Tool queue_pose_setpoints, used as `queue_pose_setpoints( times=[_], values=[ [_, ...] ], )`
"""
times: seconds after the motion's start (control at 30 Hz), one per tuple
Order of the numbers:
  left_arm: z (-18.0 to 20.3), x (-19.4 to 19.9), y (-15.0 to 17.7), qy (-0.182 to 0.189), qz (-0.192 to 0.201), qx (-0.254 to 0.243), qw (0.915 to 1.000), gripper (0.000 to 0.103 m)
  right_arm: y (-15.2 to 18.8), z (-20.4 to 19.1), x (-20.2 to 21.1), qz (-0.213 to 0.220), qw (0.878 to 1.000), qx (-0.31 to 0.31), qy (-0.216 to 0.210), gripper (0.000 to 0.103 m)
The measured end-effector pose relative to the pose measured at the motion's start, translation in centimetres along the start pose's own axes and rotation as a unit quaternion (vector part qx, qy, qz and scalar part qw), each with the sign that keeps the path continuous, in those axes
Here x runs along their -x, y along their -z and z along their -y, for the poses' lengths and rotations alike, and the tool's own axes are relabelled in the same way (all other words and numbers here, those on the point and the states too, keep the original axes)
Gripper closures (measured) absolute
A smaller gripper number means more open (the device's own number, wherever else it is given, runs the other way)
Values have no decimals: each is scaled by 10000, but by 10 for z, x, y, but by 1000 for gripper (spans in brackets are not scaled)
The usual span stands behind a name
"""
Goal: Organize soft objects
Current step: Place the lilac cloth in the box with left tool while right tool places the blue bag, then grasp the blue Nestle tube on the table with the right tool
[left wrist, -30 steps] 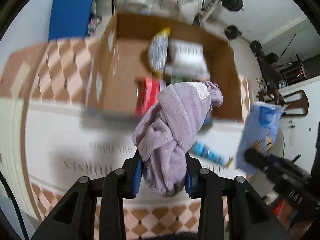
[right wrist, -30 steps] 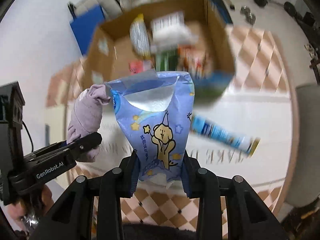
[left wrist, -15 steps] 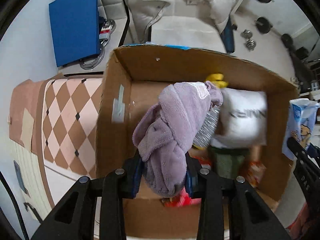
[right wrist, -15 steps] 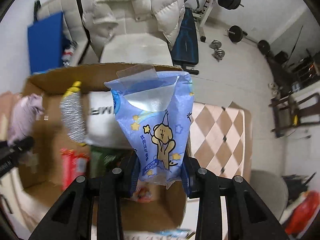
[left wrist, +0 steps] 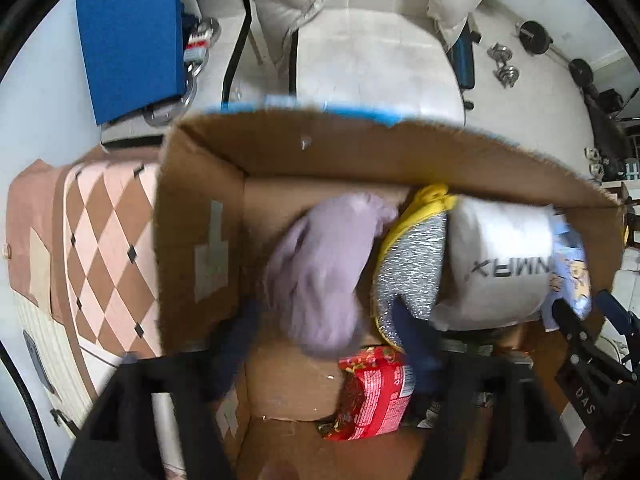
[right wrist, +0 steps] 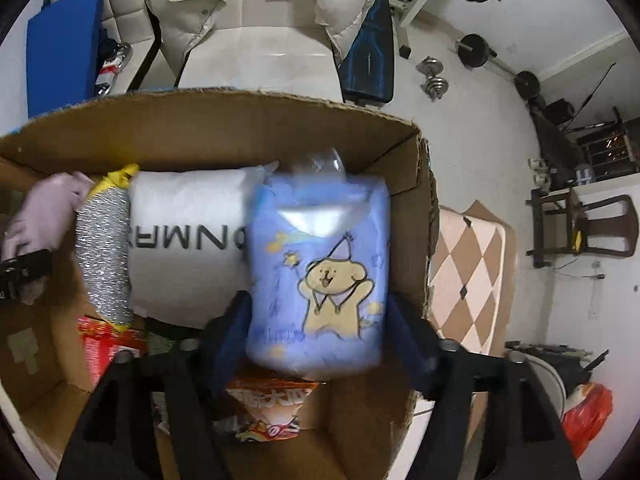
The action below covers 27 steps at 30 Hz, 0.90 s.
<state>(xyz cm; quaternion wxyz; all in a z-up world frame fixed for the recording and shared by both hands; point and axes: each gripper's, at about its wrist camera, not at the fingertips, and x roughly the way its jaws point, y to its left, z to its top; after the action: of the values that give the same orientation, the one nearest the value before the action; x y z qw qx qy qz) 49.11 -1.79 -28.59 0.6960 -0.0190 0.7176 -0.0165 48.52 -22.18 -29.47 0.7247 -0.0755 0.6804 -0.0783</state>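
From the left wrist: looking down into one open cardboard box [left wrist: 200, 248] set on a checkered tan-and-pink cloth [left wrist: 108, 240]. Left gripper [left wrist: 324, 340] spread wide, its blue-padded fingers [left wrist: 416, 344] blurred and apart on either side of one lilac towel [left wrist: 324, 276], which sits loose inside the box near the back wall. Crowded just beside the towel: one silver scouring pad with yellow trim [left wrist: 416, 268], then one white pillow-like pack [left wrist: 504, 264] with dark lettering, then a sliver of the blue pack at the far right. In front, lower down, one red snack bag [left wrist: 376, 392]. Beyond the box, one white chair [left wrist: 376, 60] draped with a puffy white jacket, one blue mat [left wrist: 132, 36], dumbbells on the floor. From the right wrist: right gripper [right wrist: 320, 336] likewise parted, fingers standing off both sides of one blue cartoon-dog pack [right wrist: 320, 276], blurred, in the box's right end against the white pack. One orange snack bag [right wrist: 268, 412] beneath it. Same scouring pad, towel and red bag to the left.
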Motion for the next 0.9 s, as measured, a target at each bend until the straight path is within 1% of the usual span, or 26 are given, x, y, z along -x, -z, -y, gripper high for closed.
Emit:
queue_pose_setpoints(
  times=[0.03,0.07,0.1,0.13,0.17,0.3,0.37,0.43,0.6,0.77,0.9],
  values=[
    [0,5,0,32,65,1,10000,17,0,2,3,26,10000,-30,-67,24],
    [1,10,1,76,119,8,9999,16,0,4,7,20,9998,-75,-202,17],
    [1,15,2,113,160,16,9998,16,1,7,9,0,9994,-129,-315,16],
    [2,19,3,142,192,16,9997,12,1,9,12,-2,9989,-189,-422,14],
    [2,24,5,171,235,10,9996,4,2,12,15,4,9984,-225,-515,10],
    [2,42,15,218,425,-9,9989,3,11,18,33,0,9947,-323,-978,0],
    [0,49,23,300,471,49,9984,3,19,19,43,36,9926,-325,-1171,0],
    [-1,54,33,369,495,85,9981,3,30,16,52,65,9915,-276,-1269,0],
    [-2,70,68,387,645,111,9971,3,61,11,68,101,9874,-221,-1563,0],
    [0,88,110,224,900,43,9957,3,92,13,84,209,9850,-254,-1694,0],
    [2,101,135,118,1059,62,9943,3,116,14,102,366,9845,-201,-1704,0]
  ],
)
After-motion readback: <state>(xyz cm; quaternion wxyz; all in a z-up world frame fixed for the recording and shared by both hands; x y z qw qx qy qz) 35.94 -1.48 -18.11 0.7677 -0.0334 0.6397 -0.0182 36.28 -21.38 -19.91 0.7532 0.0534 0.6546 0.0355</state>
